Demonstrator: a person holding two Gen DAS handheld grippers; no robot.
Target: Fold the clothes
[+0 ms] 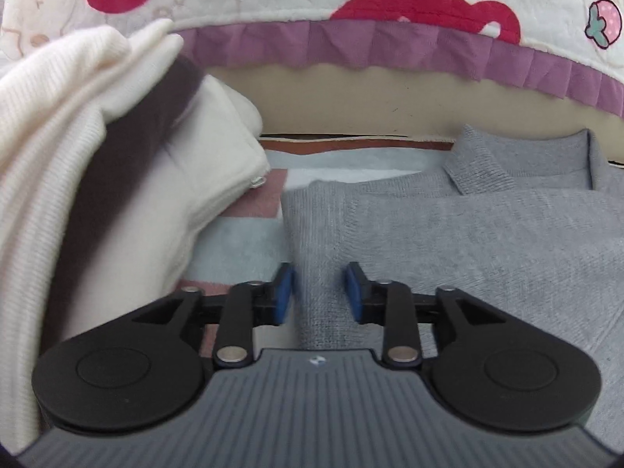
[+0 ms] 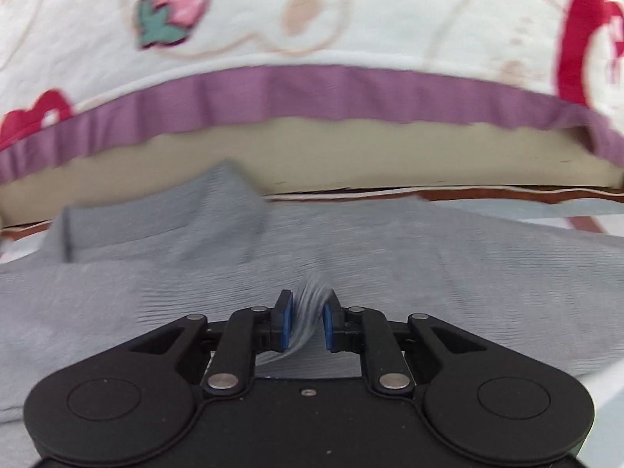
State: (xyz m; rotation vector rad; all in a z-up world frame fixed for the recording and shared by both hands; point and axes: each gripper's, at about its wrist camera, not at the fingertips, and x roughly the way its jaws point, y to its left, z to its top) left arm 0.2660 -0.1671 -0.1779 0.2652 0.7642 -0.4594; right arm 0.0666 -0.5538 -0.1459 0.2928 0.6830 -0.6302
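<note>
- The grey sweater [image 1: 448,226] lies spread flat on a checked blanket [image 1: 241,241], its collar [image 1: 507,163] toward the bed edge [image 1: 390,105].
- The left gripper [image 1: 319,292] has its fingers apart, with a ridge of the sweater's side between the blue pads [image 1: 286,288]; neither pad presses on the knit, so nothing is held there.
- The right gripper [image 2: 308,319] has its fingers nearly closed on a pinched-up fold of grey knit, which is motion-blurred.
- Risk: only one side is gripped, so a lift now would likely drag the sweater askew and bunch it rather than fold it cleanly.
- Risk: the right pinch looks thin; the loose knit could slide out or stretch if pulled hard.
- A cream garment [image 1: 97,156] hangs just beside the left gripper and could be snagged or swept along.
- Room: the bed edge with its purple frill [image 2: 312,93] sits close beyond the collar, so there is little space that way; more open blanket lies at the sides.
</note>
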